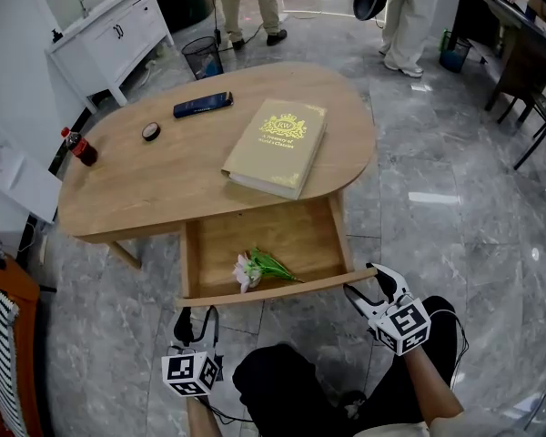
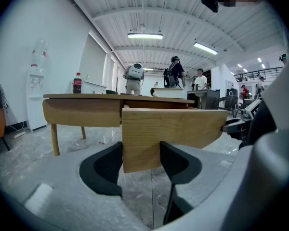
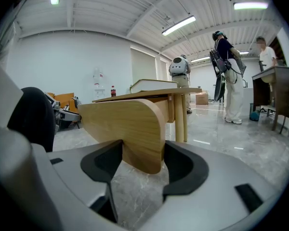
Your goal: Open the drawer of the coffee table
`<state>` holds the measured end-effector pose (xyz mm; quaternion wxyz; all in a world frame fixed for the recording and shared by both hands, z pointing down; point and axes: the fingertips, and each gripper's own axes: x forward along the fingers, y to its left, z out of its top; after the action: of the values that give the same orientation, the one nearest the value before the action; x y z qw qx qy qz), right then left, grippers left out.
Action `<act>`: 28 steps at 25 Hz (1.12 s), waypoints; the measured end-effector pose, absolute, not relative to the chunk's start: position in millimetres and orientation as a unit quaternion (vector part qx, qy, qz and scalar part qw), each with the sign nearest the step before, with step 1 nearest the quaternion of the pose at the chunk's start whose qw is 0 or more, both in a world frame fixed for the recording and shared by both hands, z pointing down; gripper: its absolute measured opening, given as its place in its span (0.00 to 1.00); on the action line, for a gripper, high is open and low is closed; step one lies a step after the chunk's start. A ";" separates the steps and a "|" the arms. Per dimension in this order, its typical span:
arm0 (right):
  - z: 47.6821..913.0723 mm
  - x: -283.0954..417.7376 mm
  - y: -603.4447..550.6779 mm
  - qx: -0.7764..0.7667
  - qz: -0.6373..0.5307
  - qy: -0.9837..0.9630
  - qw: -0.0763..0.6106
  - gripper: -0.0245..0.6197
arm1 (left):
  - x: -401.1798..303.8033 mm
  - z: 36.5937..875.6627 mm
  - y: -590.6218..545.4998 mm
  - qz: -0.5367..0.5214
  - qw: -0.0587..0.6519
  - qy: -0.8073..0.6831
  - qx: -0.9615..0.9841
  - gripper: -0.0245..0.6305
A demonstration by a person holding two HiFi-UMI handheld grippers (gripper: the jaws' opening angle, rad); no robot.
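— Where is the drawer (image 1: 255, 239) sitting right now?

— It is standing well out from under the coffee table (image 1: 155, 185), on my side, with a flower (image 1: 259, 269) lying on its floor near the front panel (image 1: 282, 289). I am judging the opening as nearly finished.

— And what are your two tools doing?

— I am holding the left gripper (image 1: 197, 317) at the panel's left corner and the right gripper (image 1: 364, 279) at its rounded right end. Both are standing spread, jaws apart, with the wood showing in the gap of each. I am not seeing either one clamped down on it.

— So how are you thinking of finishing the pull?

— I am thinking of closing on both ends before drawing any further, so that I am not just dragging on one corner. I am planning to pull both sides together, straight toward me and level, since an uneven tug is likely to skew the drawer in its slot. I am also expecting to go slowly, because it is looking close to the end of its travel and could drop free. A jerk may send the flower sliding, or shake the book (image 1: 278, 146) and the bottle (image 1: 79, 147) resting on top.
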<state>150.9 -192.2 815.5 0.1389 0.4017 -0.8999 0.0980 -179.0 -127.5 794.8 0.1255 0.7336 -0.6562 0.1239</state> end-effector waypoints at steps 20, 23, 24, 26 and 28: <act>841.9 150.6 -176.5 0.405 0.119 -0.892 0.161 0.46 | -178.3 821.8 -115.4 0.140 0.150 -0.650 0.732 0.41; 845.1 150.3 -178.1 0.406 0.121 -0.890 0.167 0.46 | -177.2 826.5 -115.1 0.139 0.158 -0.650 0.730 0.41; 846.5 149.9 -178.3 0.406 0.121 -0.890 0.168 0.46 | -176.4 828.9 -114.1 0.141 0.164 -0.649 0.730 0.41; 848.4 149.5 -178.4 0.406 0.121 -0.890 0.166 0.46 | -175.4 831.4 -113.8 0.141 0.170 -0.646 0.731 0.41; 848.8 149.9 -178.9 0.407 0.120 -0.891 0.162 0.46 | -175.1 831.9 -115.4 0.139 0.168 -0.645 0.732 0.41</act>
<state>149.9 -178.9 848.8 0.1622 0.4070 -0.8908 0.1201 -175.1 -115.4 831.9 0.1679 0.7323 -0.6451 0.1393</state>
